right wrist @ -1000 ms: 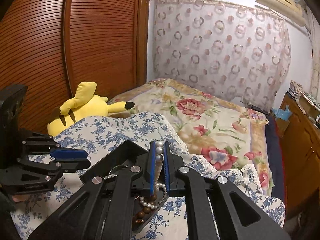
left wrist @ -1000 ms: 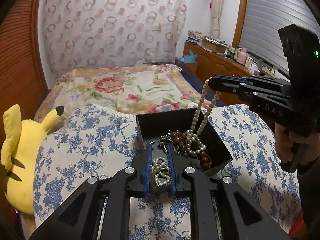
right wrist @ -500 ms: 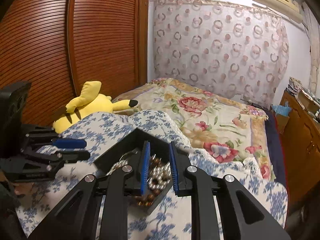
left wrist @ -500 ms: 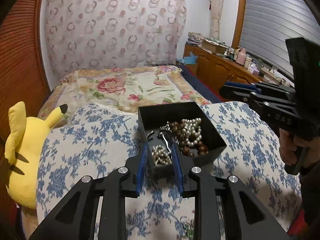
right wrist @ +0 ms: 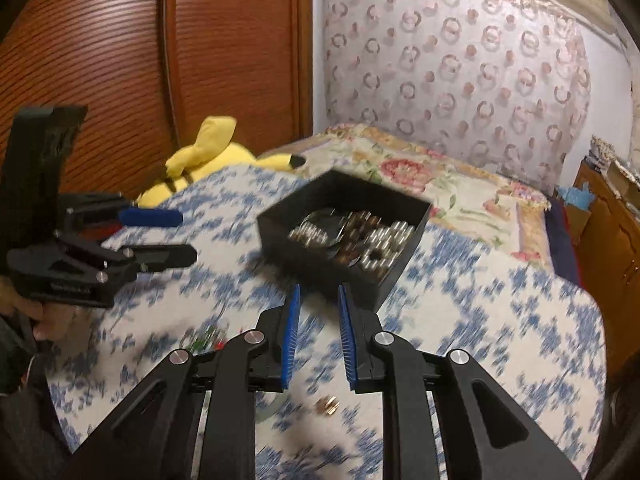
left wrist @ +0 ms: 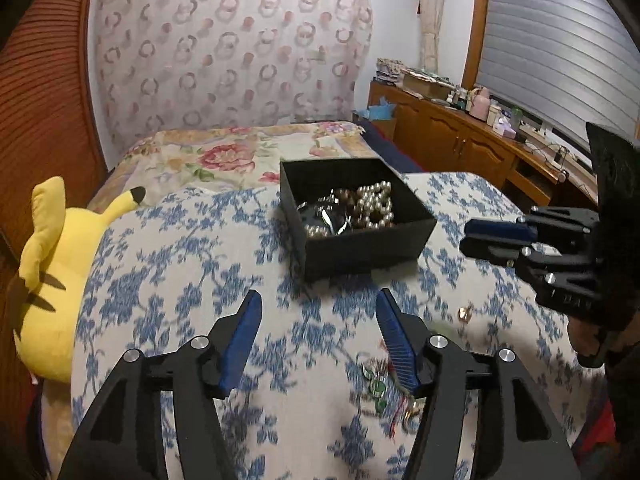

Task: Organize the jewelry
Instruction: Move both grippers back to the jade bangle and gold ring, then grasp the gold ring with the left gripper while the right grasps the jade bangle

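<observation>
Sitting on the blue-flowered cloth (left wrist: 192, 280), the black box (left wrist: 360, 240) holds the pearl beads (left wrist: 376, 204) and brown beads. The left gripper (left wrist: 318, 320) hangs short of the box, jaws opening with nothing between them. The right gripper (right wrist: 318, 312) is parted slightly and empty. A small gold ring (left wrist: 464, 314) and a green trinket (left wrist: 376, 384) lie loose on the cloth.

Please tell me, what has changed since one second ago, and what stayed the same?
Both grippers let go of their pearl strands into the black box and drew back. The left gripper is opening, with nothing between its jaws; the right gripper is open, empty. The box and yellow plush stayed.
</observation>
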